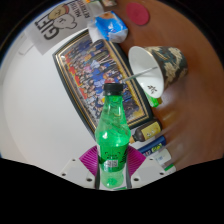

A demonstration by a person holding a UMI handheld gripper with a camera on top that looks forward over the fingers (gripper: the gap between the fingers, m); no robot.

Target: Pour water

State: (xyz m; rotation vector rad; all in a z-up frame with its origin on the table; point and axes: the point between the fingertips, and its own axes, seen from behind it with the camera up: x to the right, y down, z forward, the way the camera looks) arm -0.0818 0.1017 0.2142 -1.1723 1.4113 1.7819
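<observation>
A white round surface [40, 110] carries a colourful picture board [90, 75]. Beside the board's right edge lies a tipped paper cup [160, 68]. A green plastic bottle [113, 135] stands upright over the board's near edge, clamped in the closed claw [113, 163].

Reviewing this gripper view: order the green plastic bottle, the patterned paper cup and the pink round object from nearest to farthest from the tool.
1. Green plastic bottle: between the tool's fingers.
2. Patterned paper cup: beyond, to the right.
3. Pink round object: farthest, past the cup.
</observation>
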